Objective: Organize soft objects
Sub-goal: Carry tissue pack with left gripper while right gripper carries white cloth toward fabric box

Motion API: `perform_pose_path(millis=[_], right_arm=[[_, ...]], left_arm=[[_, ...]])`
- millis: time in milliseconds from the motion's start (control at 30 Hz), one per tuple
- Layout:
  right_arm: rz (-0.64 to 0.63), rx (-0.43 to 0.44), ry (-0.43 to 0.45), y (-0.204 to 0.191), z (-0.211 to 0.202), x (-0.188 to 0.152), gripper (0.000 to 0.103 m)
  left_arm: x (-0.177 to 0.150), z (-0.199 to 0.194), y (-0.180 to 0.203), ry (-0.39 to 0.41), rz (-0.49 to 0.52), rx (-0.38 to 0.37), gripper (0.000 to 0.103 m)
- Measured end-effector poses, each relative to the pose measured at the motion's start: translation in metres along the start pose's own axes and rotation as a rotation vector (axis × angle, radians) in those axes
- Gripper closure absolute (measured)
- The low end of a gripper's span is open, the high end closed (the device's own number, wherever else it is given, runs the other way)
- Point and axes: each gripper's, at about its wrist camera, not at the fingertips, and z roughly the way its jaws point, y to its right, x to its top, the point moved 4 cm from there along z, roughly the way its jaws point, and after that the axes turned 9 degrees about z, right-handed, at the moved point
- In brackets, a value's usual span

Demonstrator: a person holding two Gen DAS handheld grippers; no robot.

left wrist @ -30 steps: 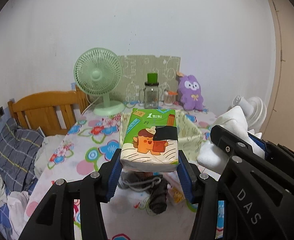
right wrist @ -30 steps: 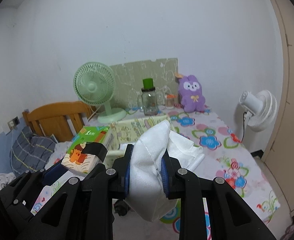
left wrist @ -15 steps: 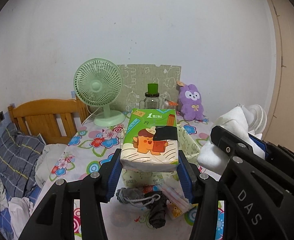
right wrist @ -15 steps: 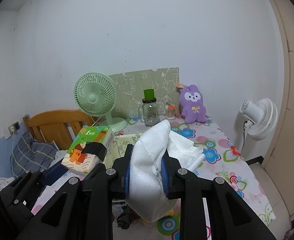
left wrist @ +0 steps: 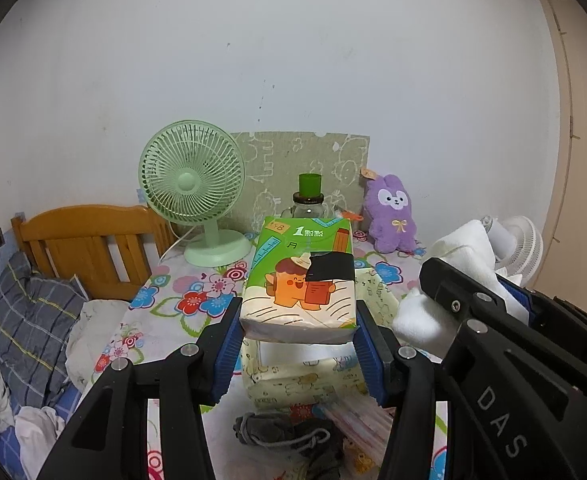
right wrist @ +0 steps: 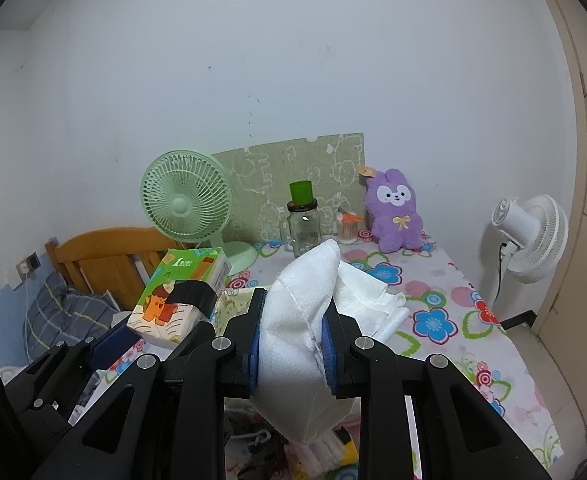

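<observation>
Currently clamped: left gripper (left wrist: 298, 338) on tissue pack (left wrist: 299, 276), right gripper (right wrist: 293, 342) on white cloth (right wrist: 307, 320). Fabric bin (left wrist: 305, 376) at 6 o'clock under pack, nearer left.

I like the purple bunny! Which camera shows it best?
The right wrist view: the bunny sits whole and unblocked by the wall. The left wrist view shows it whole too, but smaller and nearer the tissue pack.

The tissue pack (left wrist: 299, 280) between the left jaws hides most of the glass jar (left wrist: 307, 210) beyond them. Below the right jaws, the white cloth (right wrist: 305, 344) covers the dark drawstring bag (right wrist: 253, 440); its lower part is cut off by the frame's edge.
</observation>
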Motion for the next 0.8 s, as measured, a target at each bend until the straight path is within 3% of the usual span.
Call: perform_pose_path(millis=[800], right_arm=[[0.032,-0.042,-0.126,0.014,0.104,-0.010,0.075]], left_arm=[[-0.018,0.097,-0.003,-0.174,-0.034,-0.024,0.049]])
